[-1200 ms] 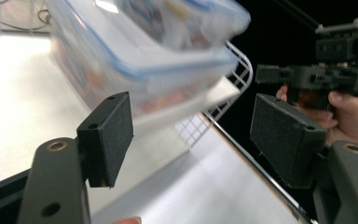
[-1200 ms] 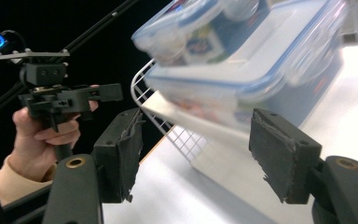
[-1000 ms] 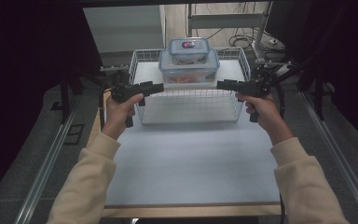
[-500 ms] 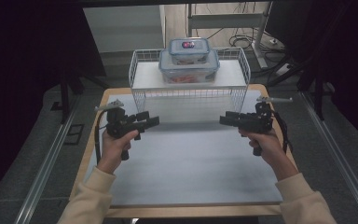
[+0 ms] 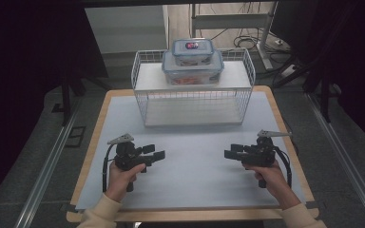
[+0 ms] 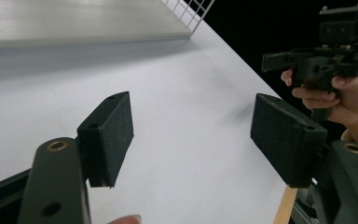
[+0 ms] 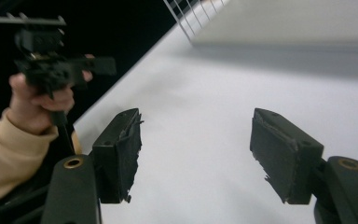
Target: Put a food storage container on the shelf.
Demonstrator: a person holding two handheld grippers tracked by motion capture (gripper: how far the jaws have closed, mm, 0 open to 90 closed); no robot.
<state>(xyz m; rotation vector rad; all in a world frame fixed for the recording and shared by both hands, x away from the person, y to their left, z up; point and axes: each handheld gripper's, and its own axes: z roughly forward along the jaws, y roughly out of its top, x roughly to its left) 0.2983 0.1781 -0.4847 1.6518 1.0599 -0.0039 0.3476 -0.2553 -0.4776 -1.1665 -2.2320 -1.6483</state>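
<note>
Near edge: left gripper (image 5: 158, 155) and right gripper (image 5: 229, 153) are held low over the white mat (image 5: 195, 161), well apart, tips pointing toward each other. Both sets of jaws stand spread wide, holding nothing; the right gripper's pads (image 7: 126, 149) look frayed at the edges. Further back, a white wire basket (image 5: 193, 95) stands at the far middle of the table (image 5: 97, 142). On its top sit two stacked clear containers (image 5: 193, 61) with blue-rimmed lids, smaller above larger. The upper lid carries a label, too small to read
</note>
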